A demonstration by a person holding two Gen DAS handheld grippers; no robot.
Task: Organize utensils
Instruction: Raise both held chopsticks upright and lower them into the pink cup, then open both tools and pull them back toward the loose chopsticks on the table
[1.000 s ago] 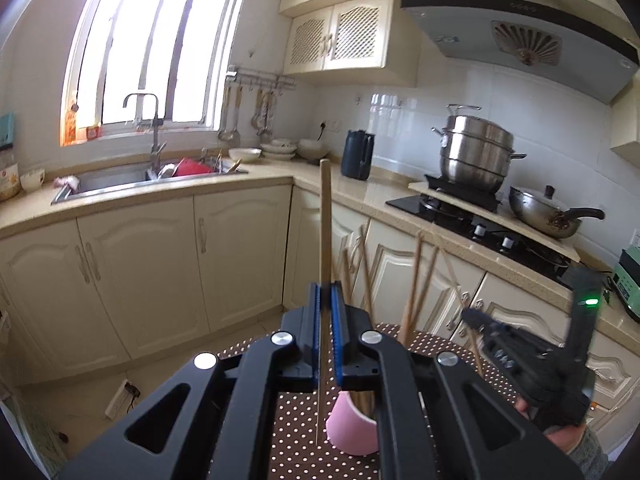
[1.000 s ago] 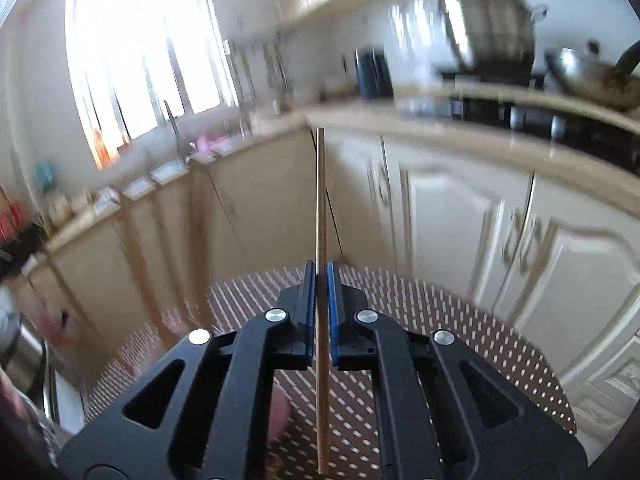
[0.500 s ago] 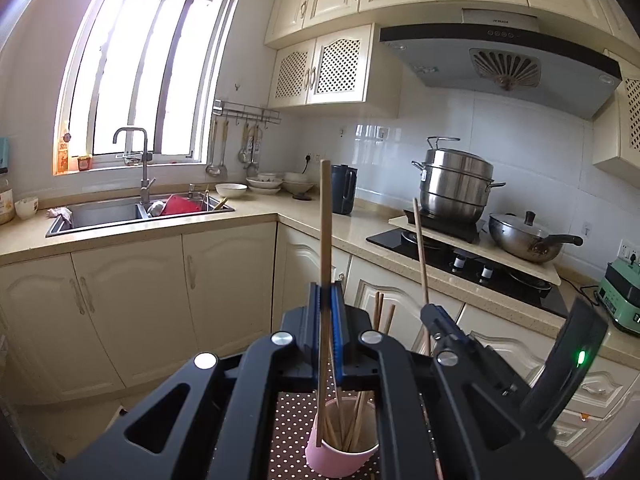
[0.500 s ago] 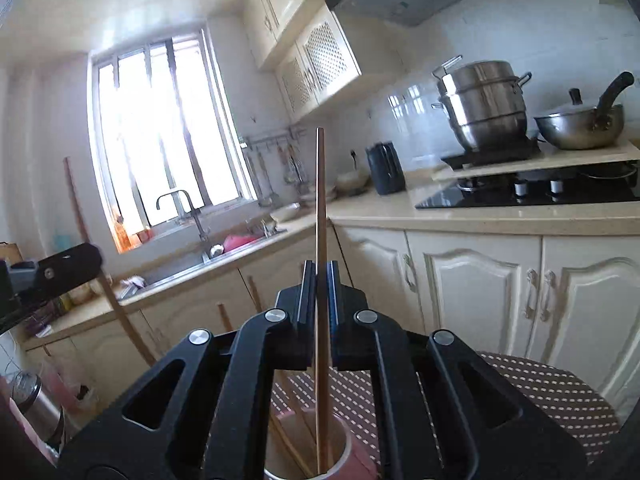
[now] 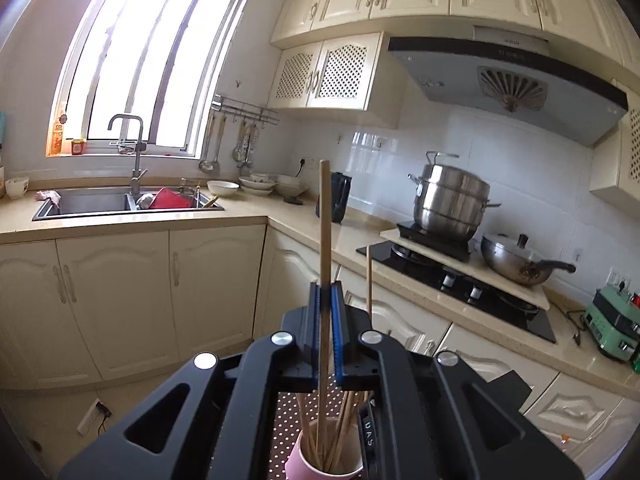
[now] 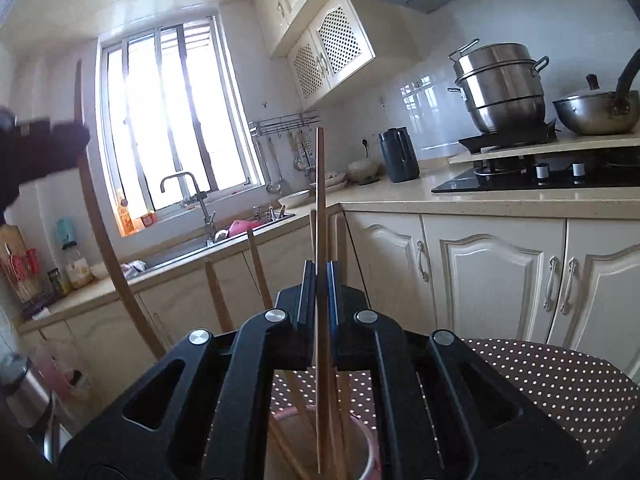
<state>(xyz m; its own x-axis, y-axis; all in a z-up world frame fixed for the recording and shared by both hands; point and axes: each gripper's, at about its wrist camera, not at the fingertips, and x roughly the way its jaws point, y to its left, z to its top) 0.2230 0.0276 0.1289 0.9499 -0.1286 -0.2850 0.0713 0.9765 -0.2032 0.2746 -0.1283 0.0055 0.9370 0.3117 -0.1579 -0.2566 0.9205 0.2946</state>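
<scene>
My left gripper [image 5: 327, 292] is shut on an upright wooden chopstick [image 5: 325, 224]; its lower end hangs inside a pink cup [image 5: 304, 456] that holds several chopsticks. My right gripper [image 6: 318, 272] is shut on another upright chopstick [image 6: 319, 200], whose lower end reaches into the same cup [image 6: 370, 454]. Other chopsticks [image 6: 256, 268] stand in the cup around it. The left gripper [image 6: 28, 156] and its chopstick show blurred at the left edge of the right wrist view.
The cup stands on a round table with a brown polka-dot cloth [image 6: 560, 380]. Cream cabinets [image 5: 120, 300], a sink [image 5: 128, 202], a stove with a steel pot [image 5: 452, 200] and a wok [image 5: 520, 260] line the kitchen behind.
Both grippers have come over the pink cup and lowered, so both held chopsticks now reach into it. The views have tilted up toward the kitchen wall.
</scene>
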